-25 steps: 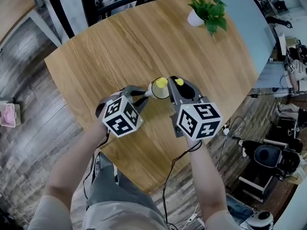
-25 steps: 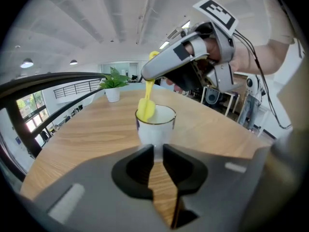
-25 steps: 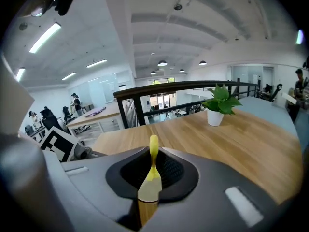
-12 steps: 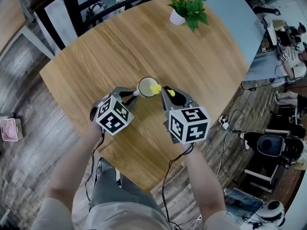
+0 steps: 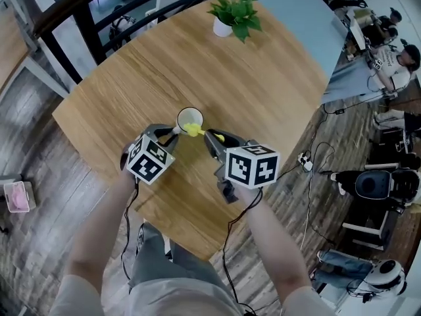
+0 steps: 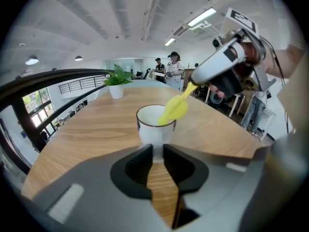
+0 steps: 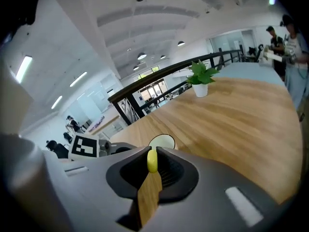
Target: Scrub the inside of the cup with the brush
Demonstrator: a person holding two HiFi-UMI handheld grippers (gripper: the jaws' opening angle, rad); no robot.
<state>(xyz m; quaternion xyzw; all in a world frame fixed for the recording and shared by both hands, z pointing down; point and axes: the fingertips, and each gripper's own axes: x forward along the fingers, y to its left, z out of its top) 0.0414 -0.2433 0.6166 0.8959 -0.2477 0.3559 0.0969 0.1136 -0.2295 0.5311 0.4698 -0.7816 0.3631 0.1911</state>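
A white cup [image 5: 189, 116] stands on the round wooden table [image 5: 276, 91]. My left gripper [image 5: 174, 132] reaches it from the near left. In the left gripper view the cup [image 6: 153, 124] stands just past the left gripper [image 6: 158, 151], and its white handle fills the gap between the pads. Those jaws have just been opening a little. My right gripper [image 5: 209, 137] is shut on the handle of a yellow brush [image 7: 152, 161]. The brush head [image 5: 193, 130] lies at the cup's near rim; in the left gripper view the brush head [image 6: 174, 111] hangs over the right rim.
A potted plant [image 5: 233, 15] in a white pot stands at the table's far edge. The table's near edge [image 5: 197, 242] runs just behind my grippers. A dark railing [image 5: 99, 5] lies beyond the table, and desks with people [image 5: 388, 51] are at the right.
My right gripper has shifted left and rolled with the brush, and the brush head has slid from the cup's middle to its near rim. The left gripper stays at the cup.
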